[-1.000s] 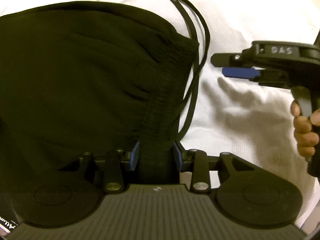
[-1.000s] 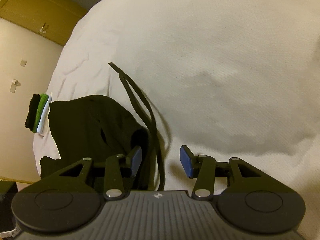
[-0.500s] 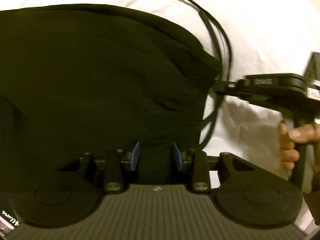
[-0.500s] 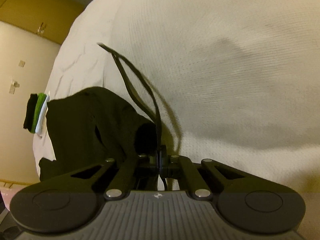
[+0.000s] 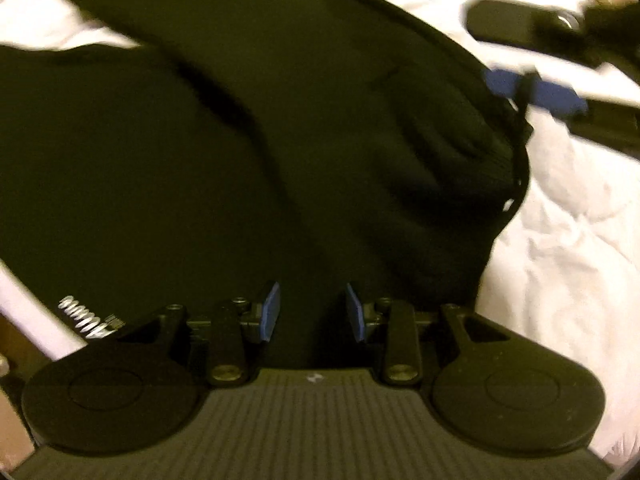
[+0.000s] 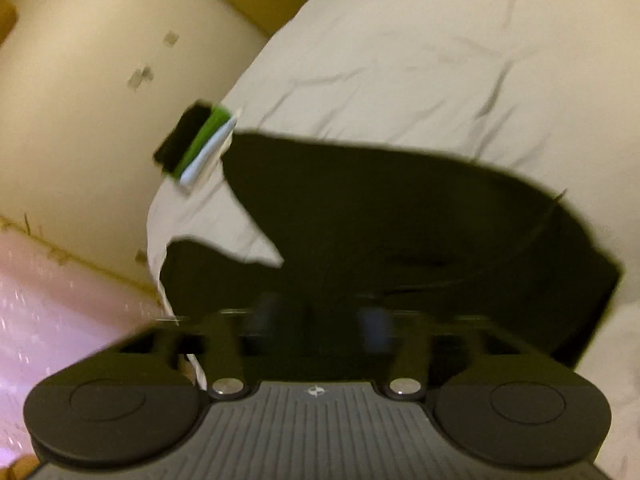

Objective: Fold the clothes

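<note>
**Black garment spread on the white bed, left claw gripping it**

The black knit garment (image 5: pixel 248 152) lies across the white quilted bed cover (image 5: pixel 568 248). The left claw (image 5: pixel 313 312) pinches a fold of the garment's near edge between its blue pads. The right claw (image 6: pixel 316 320), blurred, has just been opening; its jaws stand apart above the cloth, nothing pinched between them. A small folded stack of black, green and white cloth (image 6: pixel 198 146) sits at the bed's far left edge.

White rumpled bed (image 6: pixel 420 60), beige wall (image 6: pixel 80 80), wooden trim.
</note>
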### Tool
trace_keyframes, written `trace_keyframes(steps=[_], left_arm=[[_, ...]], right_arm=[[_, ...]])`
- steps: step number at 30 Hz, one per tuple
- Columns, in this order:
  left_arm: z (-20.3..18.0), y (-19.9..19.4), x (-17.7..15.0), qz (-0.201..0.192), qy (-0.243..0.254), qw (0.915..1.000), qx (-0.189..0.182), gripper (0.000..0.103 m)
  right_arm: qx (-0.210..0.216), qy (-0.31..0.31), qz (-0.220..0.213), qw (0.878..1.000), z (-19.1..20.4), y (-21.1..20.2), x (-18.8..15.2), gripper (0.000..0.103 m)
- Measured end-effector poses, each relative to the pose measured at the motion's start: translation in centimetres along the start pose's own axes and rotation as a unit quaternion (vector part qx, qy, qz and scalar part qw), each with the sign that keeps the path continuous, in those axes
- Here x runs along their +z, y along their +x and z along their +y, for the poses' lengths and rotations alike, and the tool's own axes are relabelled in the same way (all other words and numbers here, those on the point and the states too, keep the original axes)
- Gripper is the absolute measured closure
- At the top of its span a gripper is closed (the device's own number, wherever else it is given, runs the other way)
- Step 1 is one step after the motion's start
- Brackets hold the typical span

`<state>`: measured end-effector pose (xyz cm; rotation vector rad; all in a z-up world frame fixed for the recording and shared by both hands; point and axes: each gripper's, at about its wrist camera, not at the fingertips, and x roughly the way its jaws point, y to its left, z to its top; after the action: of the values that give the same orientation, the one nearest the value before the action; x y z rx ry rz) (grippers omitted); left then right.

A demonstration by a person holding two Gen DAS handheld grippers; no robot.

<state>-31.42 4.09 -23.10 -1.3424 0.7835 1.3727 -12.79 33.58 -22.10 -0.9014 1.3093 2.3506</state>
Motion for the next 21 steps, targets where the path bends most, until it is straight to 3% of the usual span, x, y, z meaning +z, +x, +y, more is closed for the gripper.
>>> trace_keyframes(steps=[4, 9, 15, 21], left_arm=[[1.4, -0.4, -0.6, -0.008, -0.027, 0.9996, 0.011, 0.072], [0.9, -0.4, -1.0, -0.014, -0.032, 0.9993, 0.010, 0.072], [2.0, -0.5, -1.5, -0.012, -0.025, 0.9996, -0.004, 0.071], [3.6, -0.2, -0.7, -0.011, 0.002, 0.9995, -0.031, 0.071]], right_arm=[[0.014, 0.026, 0.038, 0.999, -0.5, -0.4, -2.8, 0.041], [0.008, 0.037, 0.035, 0.999, 0.8, -0.9, -2.7, 0.041], [0.014, -0.019, 0.034, 0.999, 6.1, -0.6, -1.4, 0.040], [-0.025, -0.079, 0.020, 0.996, 11.0, -1.4, -1.3, 0.026]])
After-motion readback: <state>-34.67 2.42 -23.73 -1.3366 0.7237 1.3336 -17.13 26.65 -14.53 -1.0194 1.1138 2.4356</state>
